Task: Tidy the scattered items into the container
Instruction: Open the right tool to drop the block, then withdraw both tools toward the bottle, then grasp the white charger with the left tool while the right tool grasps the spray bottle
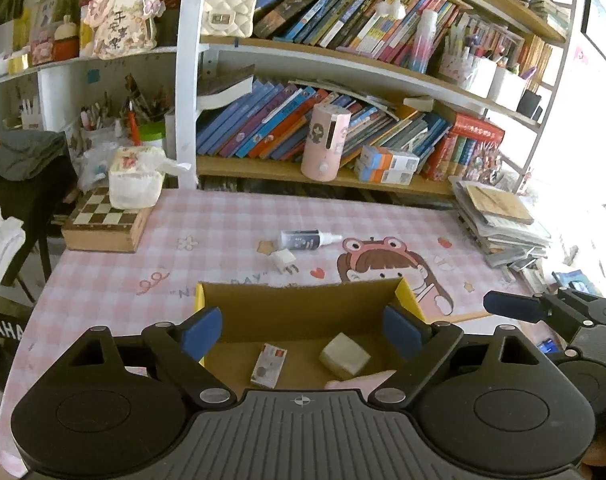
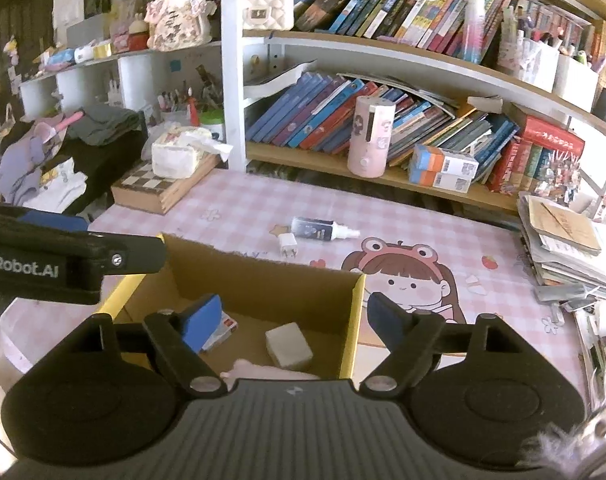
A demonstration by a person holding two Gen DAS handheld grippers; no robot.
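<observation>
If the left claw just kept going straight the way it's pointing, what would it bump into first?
Most likely the cardboard box: the open left claw points down into it, toward its floor near the white block and the small card pack. Depth is hard to judge, so the far wall could come first.

Box (image 1: 303,304) open at the top; access from above unobstructed. Floor of box partly taken by a white block (image 1: 345,356), a small card (image 1: 269,364) and a pink item (image 2: 263,372); bare room between them. Beyond the far wall, open tablecloth (image 1: 207,216), broken only by a bottle (image 1: 309,239) and a plug (image 1: 285,261) lying near each other. Left flank bounded by chessboard (image 1: 103,220), right by a paper stack (image 1: 499,220), rear by shelving (image 1: 323,174).
</observation>
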